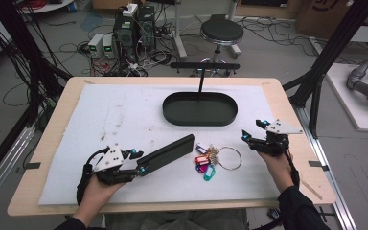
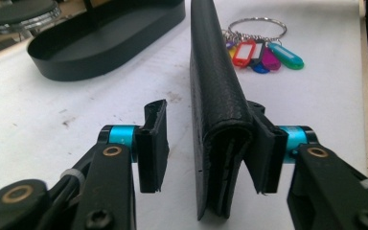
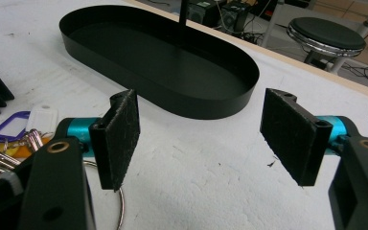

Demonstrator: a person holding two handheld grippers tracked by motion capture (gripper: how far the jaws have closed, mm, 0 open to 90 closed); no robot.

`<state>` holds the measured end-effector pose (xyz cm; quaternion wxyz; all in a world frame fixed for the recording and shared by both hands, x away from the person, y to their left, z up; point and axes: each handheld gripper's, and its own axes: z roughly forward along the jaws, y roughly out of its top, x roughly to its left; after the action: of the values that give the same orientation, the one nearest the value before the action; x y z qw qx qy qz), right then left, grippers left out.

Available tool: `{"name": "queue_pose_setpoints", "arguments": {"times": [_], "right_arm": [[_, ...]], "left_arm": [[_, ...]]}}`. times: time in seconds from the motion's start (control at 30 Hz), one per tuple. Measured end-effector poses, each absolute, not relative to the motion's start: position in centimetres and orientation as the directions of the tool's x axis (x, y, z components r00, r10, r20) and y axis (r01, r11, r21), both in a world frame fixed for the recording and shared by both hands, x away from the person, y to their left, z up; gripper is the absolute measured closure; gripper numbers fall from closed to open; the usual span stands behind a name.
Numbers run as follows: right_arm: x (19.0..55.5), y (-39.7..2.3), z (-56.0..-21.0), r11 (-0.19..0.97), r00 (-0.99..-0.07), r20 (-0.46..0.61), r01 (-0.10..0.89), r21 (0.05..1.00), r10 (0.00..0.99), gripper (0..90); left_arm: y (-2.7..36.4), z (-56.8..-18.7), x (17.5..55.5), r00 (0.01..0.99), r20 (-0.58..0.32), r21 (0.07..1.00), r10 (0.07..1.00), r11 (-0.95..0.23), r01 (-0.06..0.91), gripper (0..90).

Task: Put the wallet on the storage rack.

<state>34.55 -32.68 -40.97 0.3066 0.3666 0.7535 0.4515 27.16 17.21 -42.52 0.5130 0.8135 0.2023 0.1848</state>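
I sit at a pale wooden table covered by a white foam mat marked with a few dark scuffs. Beyond the far edge, the grey floor holds tangled cables, computer boxes at the left and a round black stool farther right. Black frame posts stand at both sides of the table.

On the mat, going left to right: my left gripper lies low near the front edge, my left hand wrapped behind it. Between its jaws is a long black leather wallet, standing on its edge and pointing away toward the middle of the mat. In the left gripper view the wallet leans against the pad on one side, while the other pad stands clear of it with a visible gap, so the jaws are parted and not clamped on it.

Just right of the wallet's far end lies a bunch of keys with coloured plastic tags and a large metal ring. Behind them, toward the far edge, sits a shallow black oval tray with a thin upright post rising from behind it.

At the right, my right gripper hovers near the key ring, held by my right hand. In the right gripper view its two pads stand wide apart with nothing between them, the tray ahead and the keys at the lower left.
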Motion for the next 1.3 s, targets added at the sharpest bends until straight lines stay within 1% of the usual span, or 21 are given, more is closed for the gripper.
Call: {"name": "queue_pose_setpoints", "arguments": {"times": [0.03, 0.07, 0.1, 0.13, 0.23, 0.67, 1.0, 1.2, 1.3], "right_arm": [[34.5, -32.7, -41.0, 0.323, -0.543, -0.131, 0.276, 0.905, 0.829, 30.3], [34.6, -32.7, -41.0, 0.324, -0.543, -0.132, 0.274, 0.905, 0.829, 30.3], [34.6, -32.7, -41.0, 0.324, -0.544, -0.131, 0.276, 0.905, 0.829, 30.3], [34.6, -32.7, -41.0, 0.325, -0.545, -0.13, 0.278, 0.904, 0.828, 30.4], [34.6, -32.7, -41.0, 0.325, -0.546, -0.128, 0.282, 0.903, 0.828, 30.3], [34.6, -32.6, -41.0, 0.33, -0.547, -0.131, 0.283, 0.901, 0.827, 30.3], [34.6, -32.6, -41.0, 0.325, -0.553, -0.129, 0.273, 0.905, 0.823, 30.3], [34.4, -32.5, -40.7, 0.315, -0.584, -0.118, 0.248, 0.916, 0.803, 30.3], [34.2, -32.3, -40.3, 0.304, -0.627, -0.101, 0.226, 0.925, 0.773, 30.3]], "left_arm": [[17.1, -42.6, 27.2, 0.85, 0.094, 0.908, 0.518, -0.396, 0.14, 56.9], [17.1, -42.7, 27.3, 0.852, 0.088, 0.909, 0.515, -0.391, 0.143, 61.0], [17.2, -42.7, 27.4, 0.855, 0.083, 0.909, 0.512, -0.391, 0.146, 67.3], [17.2, -42.8, 27.4, 0.856, 0.082, 0.91, 0.511, -0.388, 0.145, 70.6], [17.4, -42.8, 27.6, 0.86, 0.066, 0.914, 0.506, -0.376, 0.152, 72.6], [17.4, -42.4, 27.8, 0.863, 0.079, 0.922, 0.499, -0.366, 0.128, 73.6], [17.5, -41.5, 27.9, 0.872, 0.088, 0.945, 0.481, -0.318, 0.08, 73.7], [17.2, -40.9, 28.1, 0.886, 0.093, 0.953, 0.453, -0.3, 0.053, 73.8], [17.0, -40.6, 28.3, 0.896, 0.098, 0.953, 0.434, -0.301, 0.042, 73.8]]}}
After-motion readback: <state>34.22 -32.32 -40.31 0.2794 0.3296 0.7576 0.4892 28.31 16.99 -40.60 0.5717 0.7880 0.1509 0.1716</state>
